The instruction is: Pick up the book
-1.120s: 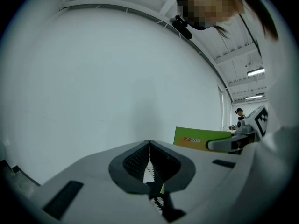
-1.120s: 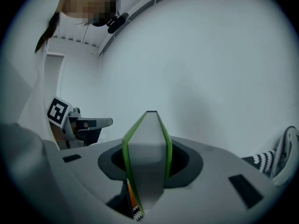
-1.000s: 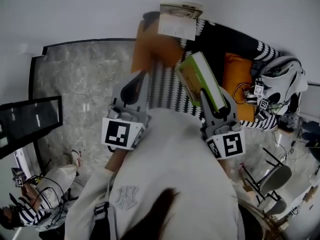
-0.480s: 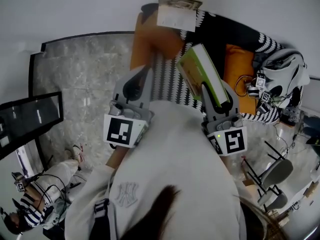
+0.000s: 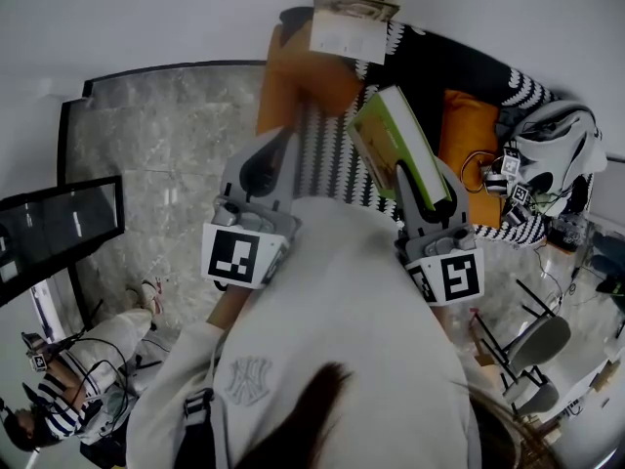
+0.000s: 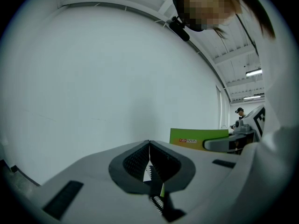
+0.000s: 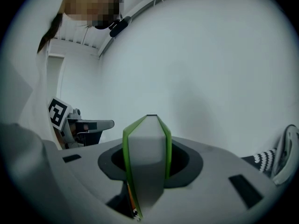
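Observation:
A thick book with a green cover (image 5: pixel 395 154) is held up in the air, clamped in my right gripper (image 5: pixel 418 195). In the right gripper view its white page block and green covers (image 7: pixel 147 146) stand edge-on between the jaws. The same green cover (image 6: pixel 198 139) shows at the right of the left gripper view. My left gripper (image 5: pixel 266 169) is held level beside it on the left. Its toothed jaws (image 6: pixel 149 164) meet with nothing between them. Both grippers point towards a plain white wall.
Below lies a sofa (image 5: pixel 435 76) with a black-and-white zigzag throw, orange cushions (image 5: pixel 298 81) and an open book or magazine (image 5: pixel 350 29) at its back. A white bag with cables (image 5: pixel 552 154) lies at its right end. Marble floor (image 5: pixel 146 145) spreads left; a seated person (image 5: pixel 68 399) is at lower left.

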`<state>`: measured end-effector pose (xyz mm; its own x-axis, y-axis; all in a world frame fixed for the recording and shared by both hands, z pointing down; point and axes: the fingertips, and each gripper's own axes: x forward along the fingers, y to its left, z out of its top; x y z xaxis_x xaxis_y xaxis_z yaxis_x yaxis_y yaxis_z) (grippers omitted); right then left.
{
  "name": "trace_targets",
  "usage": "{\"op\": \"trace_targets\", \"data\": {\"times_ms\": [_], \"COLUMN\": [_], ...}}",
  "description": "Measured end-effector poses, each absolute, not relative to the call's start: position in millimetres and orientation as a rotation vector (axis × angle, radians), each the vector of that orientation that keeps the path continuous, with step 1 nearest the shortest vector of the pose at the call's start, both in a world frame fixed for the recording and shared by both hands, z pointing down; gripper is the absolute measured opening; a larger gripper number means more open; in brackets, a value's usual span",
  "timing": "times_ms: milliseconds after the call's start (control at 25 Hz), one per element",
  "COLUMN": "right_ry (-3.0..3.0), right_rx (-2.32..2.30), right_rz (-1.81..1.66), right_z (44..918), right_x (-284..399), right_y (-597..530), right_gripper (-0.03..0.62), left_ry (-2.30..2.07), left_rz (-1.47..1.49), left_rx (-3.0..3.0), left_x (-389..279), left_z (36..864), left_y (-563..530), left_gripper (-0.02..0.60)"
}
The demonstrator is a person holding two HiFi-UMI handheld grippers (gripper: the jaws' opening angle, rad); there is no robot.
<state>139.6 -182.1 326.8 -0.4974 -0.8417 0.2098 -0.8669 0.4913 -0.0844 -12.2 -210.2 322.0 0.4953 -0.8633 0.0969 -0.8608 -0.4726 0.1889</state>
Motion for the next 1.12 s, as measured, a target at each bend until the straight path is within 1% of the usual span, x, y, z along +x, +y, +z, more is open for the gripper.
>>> {"op": "trace_targets", "data": {"times_ms": [720, 1120], "right_ry": [-2.598, -2.587], "right_rx": [1.482, 1.433], "right_rz": [0.300, 0.287], "right_z": [328, 338], "right_x": [145, 149], "right_y": [-181, -176], "right_gripper": [0.150, 0.150], "left_ry": [-1.492, -1.786], "left_rz": [-0.006, 0.074], "left_rx": [2.541, 2.530], "left_x": [-8, -78], "left_z": [315, 301], "left_y": [-209, -220], "left_gripper": [0.009, 0.009]}}
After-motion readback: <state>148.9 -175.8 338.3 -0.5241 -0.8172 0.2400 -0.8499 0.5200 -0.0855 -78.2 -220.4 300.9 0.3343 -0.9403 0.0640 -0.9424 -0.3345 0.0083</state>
